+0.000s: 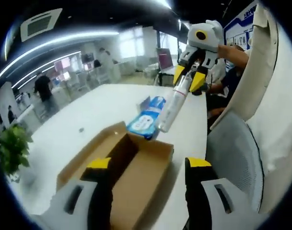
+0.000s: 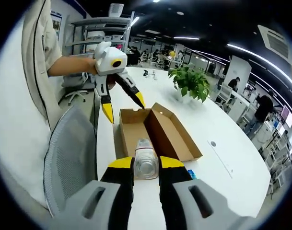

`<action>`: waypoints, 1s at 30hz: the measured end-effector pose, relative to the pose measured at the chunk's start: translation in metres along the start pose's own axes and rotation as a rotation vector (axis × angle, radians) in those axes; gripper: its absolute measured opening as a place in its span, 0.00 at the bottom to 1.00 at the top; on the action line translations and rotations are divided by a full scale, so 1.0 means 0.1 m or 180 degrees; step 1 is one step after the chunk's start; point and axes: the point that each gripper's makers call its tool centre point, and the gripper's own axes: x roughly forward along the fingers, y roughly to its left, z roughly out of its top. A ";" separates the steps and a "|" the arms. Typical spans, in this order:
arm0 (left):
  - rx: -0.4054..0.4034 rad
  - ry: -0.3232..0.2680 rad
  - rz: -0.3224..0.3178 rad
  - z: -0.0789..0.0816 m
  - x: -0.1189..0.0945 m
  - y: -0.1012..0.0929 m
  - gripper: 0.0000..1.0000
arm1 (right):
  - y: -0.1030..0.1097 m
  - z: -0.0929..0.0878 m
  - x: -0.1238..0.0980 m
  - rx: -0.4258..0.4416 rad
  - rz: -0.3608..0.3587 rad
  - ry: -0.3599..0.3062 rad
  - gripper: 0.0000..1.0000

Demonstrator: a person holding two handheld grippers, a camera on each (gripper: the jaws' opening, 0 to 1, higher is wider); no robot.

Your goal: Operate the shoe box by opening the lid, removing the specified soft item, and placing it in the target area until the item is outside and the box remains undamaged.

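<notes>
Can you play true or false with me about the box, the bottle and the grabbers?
1. The cardboard box is open. True.
2. The right gripper holds a clear bottle. True.
3. The left gripper is clamped on the bottle. False: its jaws are spread, holding nothing, near the box.
4. The blue pack sits inside the box. False: it lies on the white table beyond the box.
5. A green plant stands on the table. True.

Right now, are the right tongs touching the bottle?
Touching. In the right gripper view, the right tongs squeeze the clear bottle from both sides, holding it above the cardboard box.
</notes>
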 end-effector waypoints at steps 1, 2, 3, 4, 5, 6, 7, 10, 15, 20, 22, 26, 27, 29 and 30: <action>-0.0056 -0.0020 0.0049 -0.01 -0.02 0.03 0.64 | -0.02 -0.01 -0.02 -0.0002 0.0005 0.0026 0.16; -0.0097 -0.0036 0.0076 -0.01 -0.03 0.04 0.65 | -0.06 -0.02 -0.04 -0.0005 -0.0008 0.0056 0.16; -0.0129 -0.0051 0.0099 -0.02 -0.04 0.05 0.66 | -0.09 -0.03 -0.05 0.0003 -0.0012 0.0072 0.16; -0.0160 -0.0063 0.0124 -0.03 -0.05 0.07 0.67 | -0.12 -0.04 -0.07 0.0007 -0.0011 0.0103 0.16; -0.0189 -0.0061 0.0154 -0.05 -0.06 0.08 0.68 | -0.15 -0.05 -0.08 0.0002 -0.0017 0.0119 0.16; -0.0203 -0.0054 0.0170 -0.06 -0.07 0.09 0.69 | -0.18 -0.07 -0.10 -0.0009 -0.0018 0.0152 0.16; -0.0212 -0.0047 0.0186 -0.07 -0.08 0.09 0.70 | -0.20 -0.08 -0.11 -0.0019 -0.0018 0.0173 0.16; -0.0260 -0.0060 0.0261 -0.10 -0.12 0.12 0.75 | -0.28 -0.11 -0.14 -0.0033 -0.0021 0.0243 0.16; -0.0367 -0.0088 0.0367 -0.14 -0.18 0.16 0.80 | -0.38 -0.16 -0.18 -0.0071 -0.0008 0.0357 0.16; -0.0459 -0.0098 0.0468 -0.19 -0.25 0.20 0.84 | -0.51 -0.18 -0.20 -0.0154 -0.0007 0.0449 0.16; -0.0488 -0.0099 0.0512 -0.21 -0.27 0.23 0.85 | -0.57 -0.20 -0.20 -0.0177 0.0006 0.0498 0.16; -0.0549 -0.0110 0.0586 -0.24 -0.31 0.26 0.88 | -0.66 -0.25 -0.20 -0.0266 0.0051 0.0648 0.16; -0.0570 -0.0118 0.0604 -0.25 -0.32 0.27 0.88 | -0.68 -0.25 -0.20 -0.0269 0.0063 0.0668 0.16; -0.0596 -0.0127 0.0636 -0.27 -0.34 0.28 0.89 | -0.73 -0.26 -0.19 -0.0303 0.0087 0.0719 0.16; -0.0603 -0.0126 0.0647 -0.27 -0.35 0.28 0.90 | -0.75 -0.26 -0.19 -0.0313 0.0096 0.0740 0.16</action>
